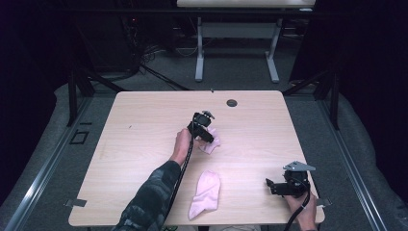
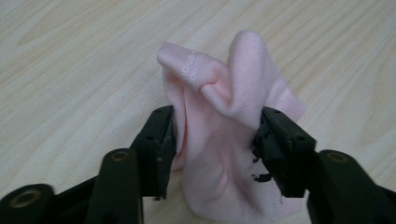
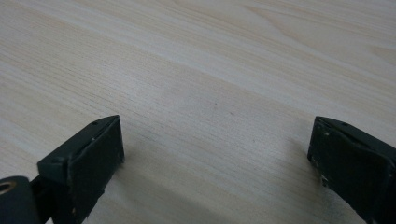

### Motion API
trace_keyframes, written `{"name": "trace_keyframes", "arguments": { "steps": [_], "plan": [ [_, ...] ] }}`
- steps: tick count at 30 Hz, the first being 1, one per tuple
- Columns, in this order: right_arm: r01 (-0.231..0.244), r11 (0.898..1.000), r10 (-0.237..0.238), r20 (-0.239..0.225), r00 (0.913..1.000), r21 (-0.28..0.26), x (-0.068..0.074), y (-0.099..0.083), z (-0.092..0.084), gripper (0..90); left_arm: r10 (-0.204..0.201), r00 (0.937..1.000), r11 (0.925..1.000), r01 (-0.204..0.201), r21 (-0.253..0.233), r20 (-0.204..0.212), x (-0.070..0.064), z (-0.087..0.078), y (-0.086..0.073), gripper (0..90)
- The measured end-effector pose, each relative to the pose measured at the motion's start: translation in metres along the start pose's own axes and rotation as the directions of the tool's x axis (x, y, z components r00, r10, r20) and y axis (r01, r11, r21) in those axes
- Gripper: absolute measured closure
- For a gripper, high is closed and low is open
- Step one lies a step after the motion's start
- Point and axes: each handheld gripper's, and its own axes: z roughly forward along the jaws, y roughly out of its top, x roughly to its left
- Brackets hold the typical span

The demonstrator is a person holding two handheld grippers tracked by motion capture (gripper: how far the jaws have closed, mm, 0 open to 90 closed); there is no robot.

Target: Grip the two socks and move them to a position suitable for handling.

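A crumpled pink sock [image 1: 211, 143] lies near the middle of the wooden table [image 1: 144, 125]. My left gripper [image 1: 204, 133] is down on it. In the left gripper view the sock [image 2: 224, 84] is bunched into upright folds between the two jaws, and the cloth presses against both, so my left gripper [image 2: 215, 135] is shut on it. A second pink sock [image 1: 206, 194] lies flat near the front edge. My right gripper [image 1: 270, 186] rests low at the front right, pointing left. In its own view my right gripper [image 3: 215, 154] stands wide open over bare wood.
A round cable hole [image 1: 232, 103] sits near the table's far edge. Small metal brackets [image 1: 76, 202] mark the front corners. Another table's legs [image 1: 199, 57] stand on the floor beyond. The person's left sleeve [image 1: 149, 202] crosses the front middle.
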Motion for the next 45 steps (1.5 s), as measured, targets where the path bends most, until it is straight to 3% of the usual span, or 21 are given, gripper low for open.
{"name": "trace_keyframes", "arguments": {
  "steps": [3, 5, 9, 13, 18, 19, 21, 24, 28, 32, 34, 38, 39, 40, 45],
  "plan": [
    [0.000, 1.000, 0.000, 0.000, 1.0000, 0.000, 0.000, 0.000, 0.000, 3.0, 0.000, 0.9999, 1.0000, 0.000, 0.003, -0.015, -0.001, 0.002, -0.001, 57.9],
    [0.000, 1.000, 0.000, 0.000, 1.0000, 0.000, 0.000, 0.000, 0.000, 3.0, 0.003, 0.9996, 0.9998, -0.004, -0.017, -0.027, 0.002, 0.003, -0.004, 65.9],
    [0.000, 1.000, 0.000, 0.000, 1.0000, -0.001, 0.000, 0.000, 0.000, 3.1, -0.005, 0.9997, 0.9994, 0.004, -0.036, -0.025, 0.005, 0.003, -0.007, 76.1],
    [0.000, 1.000, 0.000, 0.000, 1.0000, 0.000, 0.000, 0.000, 0.000, 3.2, -0.007, 0.9998, 0.9990, 0.006, -0.044, -0.021, 0.007, -0.001, -0.009, 80.5],
    [-0.001, 1.000, 0.001, 0.001, 1.0000, -0.001, 0.000, 0.000, 0.000, 3.2, -0.009, 0.9999, 0.9957, 0.010, -0.092, 0.007, 0.003, -0.033, -0.017, 80.7],
    [-0.001, 1.000, 0.001, 0.001, 1.0000, -0.001, 0.000, 0.000, 0.000, 3.2, -0.009, 0.9999, 0.9957, 0.010, -0.092, 0.007, 0.003, -0.033, -0.017, 80.7],
    [-0.001, 1.000, 0.001, 0.001, 1.0000, 0.000, 0.000, 0.000, 0.000, 3.3, 0.004, 0.9999, 0.9942, -0.003, -0.107, 0.015, -0.004, -0.052, -0.024, 80.6],
    [-0.002, 1.000, 0.002, 0.002, 1.0000, 0.001, 0.000, 0.000, 0.000, 3.3, 0.018, 0.9993, 0.9944, -0.015, -0.105, 0.032, -0.013, -0.063, -0.034, 80.5],
    [-0.002, 1.000, 0.002, 0.003, 1.0000, 0.001, 0.000, 0.000, 0.000, 3.3, 0.036, 0.9989, 0.9949, -0.033, -0.095, 0.029, -0.021, -0.061, -0.042, 80.5],
    [-0.003, 1.000, 0.003, 0.003, 1.0000, -0.001, 0.000, 0.000, 0.000, 3.3, 0.028, 0.9986, 0.9991, -0.027, -0.032, 0.044, -0.023, -0.033, -0.055, 79.9],
    [-0.003, 1.000, 0.003, 0.004, 1.0000, -0.001, 0.000, 0.000, 0.000, 3.3, 0.027, 0.9984, 0.9994, -0.026, -0.024, 0.048, -0.022, -0.030, -0.057, 79.4],
    [-0.002, 1.000, 0.002, 0.004, 1.0000, -0.001, 0.000, 0.000, 0.000, 3.4, 0.031, 0.9975, 0.9988, -0.029, -0.039, 0.063, -0.022, -0.026, -0.060, 75.5],
    [-0.003, 1.000, 0.003, 0.003, 1.0000, -0.001, 0.000, 0.000, 0.000, 3.4, 0.031, 0.9974, 0.9988, -0.028, -0.041, 0.065, -0.022, -0.026, -0.060, 63.5],
    [-0.003, 1.000, 0.003, 0.003, 1.0000, -0.001, 0.000, 0.000, 0.000, 3.4, 0.030, 0.9973, 0.9987, -0.027, -0.043, 0.067, -0.022, -0.028, -0.060, 63.5],
    [-0.006, 1.000, 0.006, 0.005, 1.0000, 0.003, 0.000, 0.000, -0.001, 3.6, 0.041, 0.9970, 0.9960, -0.035, -0.082, 0.066, -0.021, -0.045, -0.064, 32.1]
  ]
}}
